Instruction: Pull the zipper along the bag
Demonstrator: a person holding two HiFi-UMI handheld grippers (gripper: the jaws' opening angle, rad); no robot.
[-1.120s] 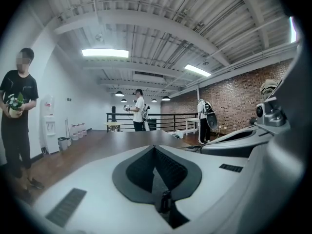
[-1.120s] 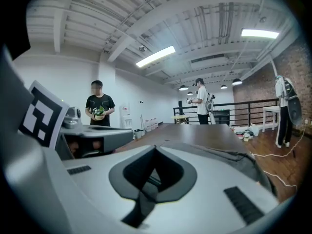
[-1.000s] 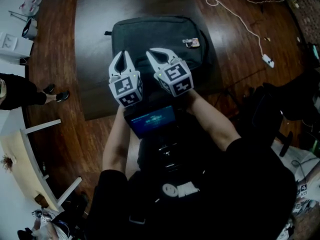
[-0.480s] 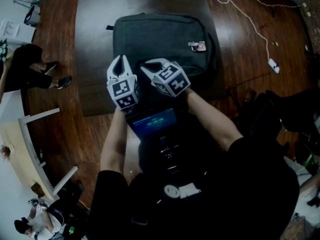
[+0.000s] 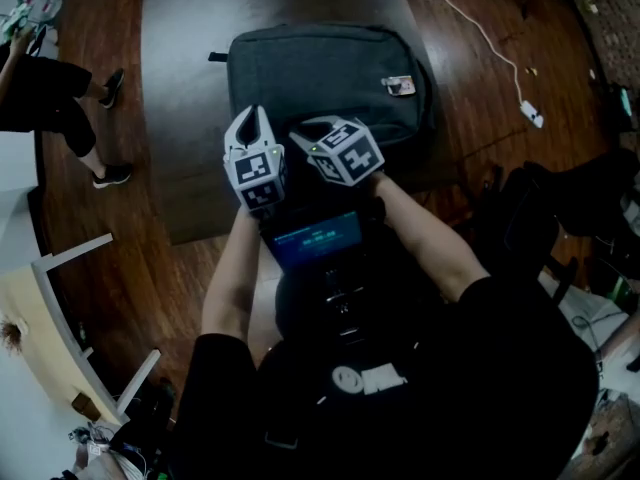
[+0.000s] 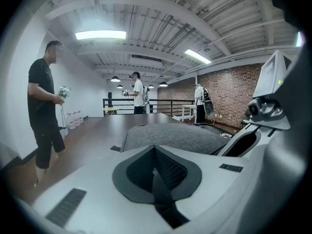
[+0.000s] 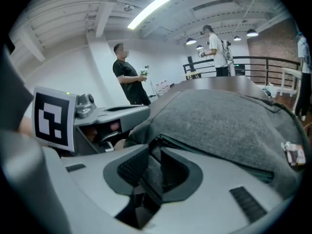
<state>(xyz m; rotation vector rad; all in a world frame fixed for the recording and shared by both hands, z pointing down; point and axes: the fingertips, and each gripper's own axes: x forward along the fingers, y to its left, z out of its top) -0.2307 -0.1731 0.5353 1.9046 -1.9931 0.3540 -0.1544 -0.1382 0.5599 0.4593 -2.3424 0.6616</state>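
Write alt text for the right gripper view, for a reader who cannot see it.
The right claw, whose jaws have just been opening, hangs at the near edge of a dark grey fabric backpack, with bag fabric showing in the gap. The shut left claw lies alongside at left. A person in black and a person in white stand behind.

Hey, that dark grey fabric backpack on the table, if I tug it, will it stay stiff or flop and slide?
Probably floppy: the dark grey fabric backpack lies flat with soft rounded edges, so its cloth may bunch. It looks thin, so likely light. On the smooth dark tabletop it may slide unless held.
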